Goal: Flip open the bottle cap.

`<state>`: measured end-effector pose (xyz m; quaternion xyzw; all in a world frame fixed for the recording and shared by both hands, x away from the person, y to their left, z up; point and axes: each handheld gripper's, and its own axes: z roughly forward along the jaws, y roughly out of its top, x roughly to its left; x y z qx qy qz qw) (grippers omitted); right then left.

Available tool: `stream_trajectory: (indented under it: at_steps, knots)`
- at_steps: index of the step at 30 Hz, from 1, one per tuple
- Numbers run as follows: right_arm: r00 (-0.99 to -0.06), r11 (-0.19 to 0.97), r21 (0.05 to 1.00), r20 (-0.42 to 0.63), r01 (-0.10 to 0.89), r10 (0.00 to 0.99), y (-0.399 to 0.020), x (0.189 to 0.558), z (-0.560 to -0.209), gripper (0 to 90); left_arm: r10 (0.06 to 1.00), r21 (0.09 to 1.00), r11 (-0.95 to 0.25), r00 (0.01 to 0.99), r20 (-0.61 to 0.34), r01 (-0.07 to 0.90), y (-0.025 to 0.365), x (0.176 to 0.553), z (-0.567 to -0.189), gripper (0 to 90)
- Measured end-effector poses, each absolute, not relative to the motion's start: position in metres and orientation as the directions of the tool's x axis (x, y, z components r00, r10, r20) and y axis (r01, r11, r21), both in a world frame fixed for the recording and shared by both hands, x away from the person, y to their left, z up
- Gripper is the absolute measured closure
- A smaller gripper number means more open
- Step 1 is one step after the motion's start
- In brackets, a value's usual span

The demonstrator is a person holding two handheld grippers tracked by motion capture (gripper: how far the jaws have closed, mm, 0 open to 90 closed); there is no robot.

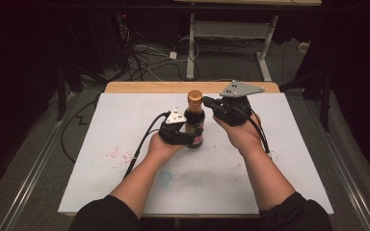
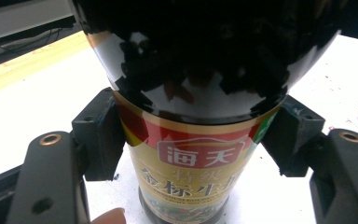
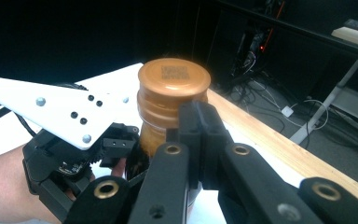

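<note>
The soy sauce bottle (image 1: 195,120) stood upright just past the middle of the white board (image 1: 125,125), my left tongs (image 1: 185,134) clenched round its labelled body from nine o'clock, my right tongs (image 1: 208,102) pinched together with nothing between them, near the brown cap (image 3: 174,81) at three o'clock. To loosen that cap well I judged I should pin the body hard, open wide and seat squarely before twisting. Bare board lay all round, and the wooden edge (image 1: 149,87) at twelve stood well apart.

A white board (image 1: 125,139) with red speckles covers the table (image 1: 139,87), leaving a wood strip exposed at the far edge. Grey floor (image 1: 43,144) surrounds it. Cables (image 1: 144,57) lie tangled on the floor beyond, beside a white desk frame (image 1: 231,30). The room behind is dark.
</note>
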<state>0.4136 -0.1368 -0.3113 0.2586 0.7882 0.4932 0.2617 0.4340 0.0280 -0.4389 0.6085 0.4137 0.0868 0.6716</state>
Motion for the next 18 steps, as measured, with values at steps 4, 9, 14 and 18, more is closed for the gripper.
stream_trajectory:
  at_steps: [4,9,14,18]
  knots:
    - [-0.73,0.378,0.913,-0.154,0.153,0.666,-0.1376,0.414,-0.3112,90.0,0.629,0.915,0.151,0.677,-0.381,0.374,0.0331,0.4329,-0.4396,29.1]
    - [-0.732,0.39,0.907,-0.158,0.158,0.663,-0.1381,0.4144,-0.3109,90.0,0.626,0.886,0.275,0.63,-0.459,0.372,0.0247,0.4334,-0.4383,29.1]
    - [-0.733,0.402,0.903,-0.168,0.155,0.659,-0.1368,0.4143,-0.3082,90.0,0.626,0.886,0.279,0.629,-0.46,0.37,0.0243,0.4335,-0.4383,29.1]
    - [-0.732,0.412,0.898,-0.177,0.153,0.658,-0.1358,0.4143,-0.3062,90.0,0.628,0.887,0.272,0.63,-0.457,0.373,0.0247,0.4334,-0.4382,29.2]
